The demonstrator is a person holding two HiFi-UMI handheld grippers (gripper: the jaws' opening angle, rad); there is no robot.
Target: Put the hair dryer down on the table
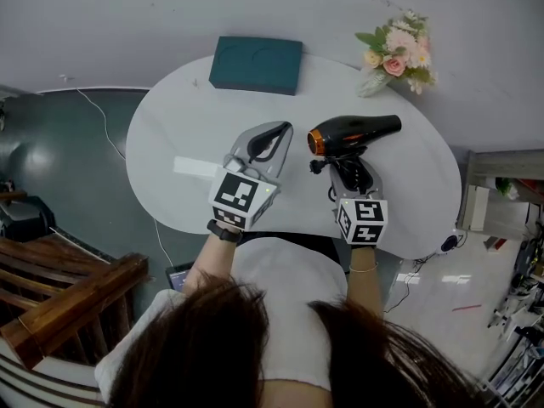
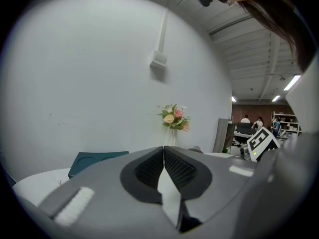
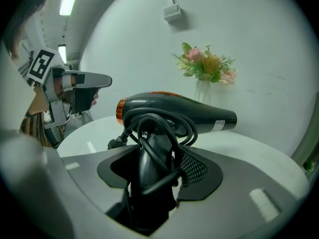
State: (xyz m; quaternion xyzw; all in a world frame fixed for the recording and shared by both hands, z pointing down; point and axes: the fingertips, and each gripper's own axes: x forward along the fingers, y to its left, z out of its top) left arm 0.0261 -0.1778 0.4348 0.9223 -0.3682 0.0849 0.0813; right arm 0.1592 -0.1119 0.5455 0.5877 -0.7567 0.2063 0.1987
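Hair dryer (image 1: 357,133) (image 3: 174,111): black, with an orange ring at one end; it lies level over the right half of the table, ringed end toward the left gripper, narrow end pointing right. Whether it touches the tabletop I cannot tell.
Cord (image 3: 149,128): black, looped round the handle, plug hanging at the left side.
Right gripper (image 1: 351,172) (image 3: 157,156): jaws clamped on the dryer's handle from below, cord caught in the grip.
Left gripper (image 1: 270,138) (image 2: 163,151): jaws closed tip to tip, nothing between them; it hangs over the table just left of the dryer, apart from it.
Table (image 1: 187,117) (image 3: 259,148): white, rounded.
White strip (image 1: 197,167): flat on the table, left of the left gripper.
Teal box (image 1: 256,64) (image 2: 92,159): flat, at the far edge.
Flowers (image 1: 395,53) (image 2: 174,117) (image 3: 204,63): pink and cream, in a pale vase at the far right edge, against the wall.
Wall box (image 2: 158,59) (image 3: 172,11): small, white, mounted high above the flowers.
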